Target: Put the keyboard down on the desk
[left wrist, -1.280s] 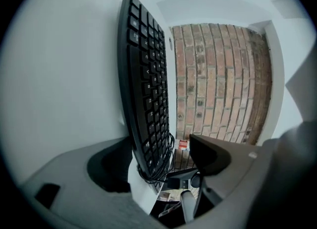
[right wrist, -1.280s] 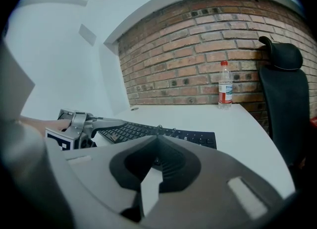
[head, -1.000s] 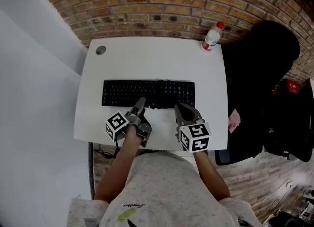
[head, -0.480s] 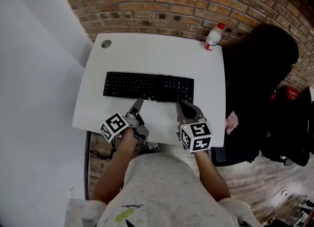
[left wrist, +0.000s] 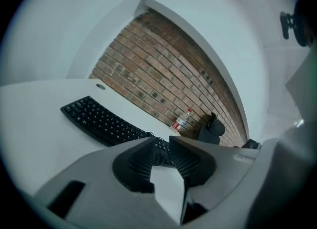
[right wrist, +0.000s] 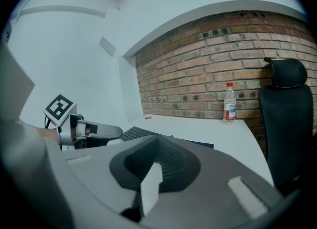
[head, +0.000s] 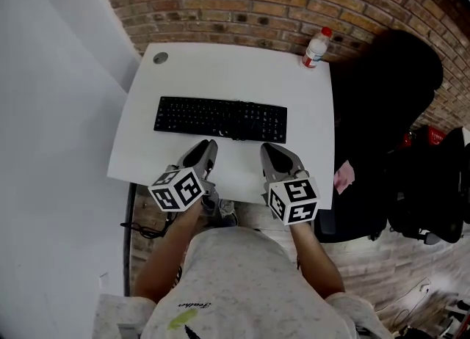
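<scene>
The white tabletop (head: pixel 220 73) stands against a brick wall (head: pixel 242 0), with a black chair (head: pixel 382 88) just off its right side.

The black keyboard (head: pixel 220 119) lies flat on the middle of the tabletop, free of both grippers. Its long axis runs left to right in the head view, roughly parallel to the wall, and its right end sits slightly nearer the person than its left. Its place on the tabletop matches that of a second ago.

What has changed is the grippers. A second ago both had their tips at the keyboard's near long edge; now both are drawn back toward the person, with a strip of bare tabletop between them and the keyboard.

The left gripper (head: pixel 209 145) has rolled, so its marker cube (head: pixel 176 189) shows different faces. Its jaws, spread wide a second ago, have just been closing. Only a narrow slit is left, with nothing in it but the tabletop seen through it.

The right gripper (head: pixel 266 148) has its jaws brought together at the tips and holds nothing.

A clear bottle (head: pixel 316 48) with a red cap stands upright at the far right corner, well apart from the keyboard. A small round grommet (head: pixel 160 58) sits in the far left corner.
</scene>
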Demonstrator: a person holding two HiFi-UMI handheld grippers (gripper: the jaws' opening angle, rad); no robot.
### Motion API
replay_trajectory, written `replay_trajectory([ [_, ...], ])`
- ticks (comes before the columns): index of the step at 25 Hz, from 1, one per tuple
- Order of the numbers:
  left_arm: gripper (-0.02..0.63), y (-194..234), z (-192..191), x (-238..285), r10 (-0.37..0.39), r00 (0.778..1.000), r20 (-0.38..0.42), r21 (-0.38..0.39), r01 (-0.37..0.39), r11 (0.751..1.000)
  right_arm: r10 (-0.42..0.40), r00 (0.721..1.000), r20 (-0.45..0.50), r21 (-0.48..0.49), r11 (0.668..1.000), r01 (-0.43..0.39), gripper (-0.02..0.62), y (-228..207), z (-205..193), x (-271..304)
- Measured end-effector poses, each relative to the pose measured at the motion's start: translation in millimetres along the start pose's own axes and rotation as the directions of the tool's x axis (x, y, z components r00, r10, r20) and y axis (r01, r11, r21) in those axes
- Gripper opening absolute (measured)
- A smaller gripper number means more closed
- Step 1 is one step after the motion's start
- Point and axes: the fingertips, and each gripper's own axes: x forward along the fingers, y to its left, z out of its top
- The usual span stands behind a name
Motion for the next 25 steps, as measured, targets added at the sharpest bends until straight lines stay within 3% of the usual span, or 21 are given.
replay_trajectory([
  [5,0.033,-24,-10,-4,-0.007,1.000,-0.030,0.184,0.012,0.983,-0.003,1.000,0.013,0.002,1.000,0.002,0.009,0,0,-15],
  [12,-0.006,-44,-9,-12,-0.010,1.000,-0.010,0.335,0.013,0.942,0.008,1.000,0.029,-0.010,1.000,-0.008,0.009,1,2,-28],
  [25,-0.006,-46,-16,-25,0.026,1.000,0.006,0.363,-0.026,0.931,0.007,1.000,0.026,-0.023,1.000,-0.006,0.009,2,-5,-45],
])
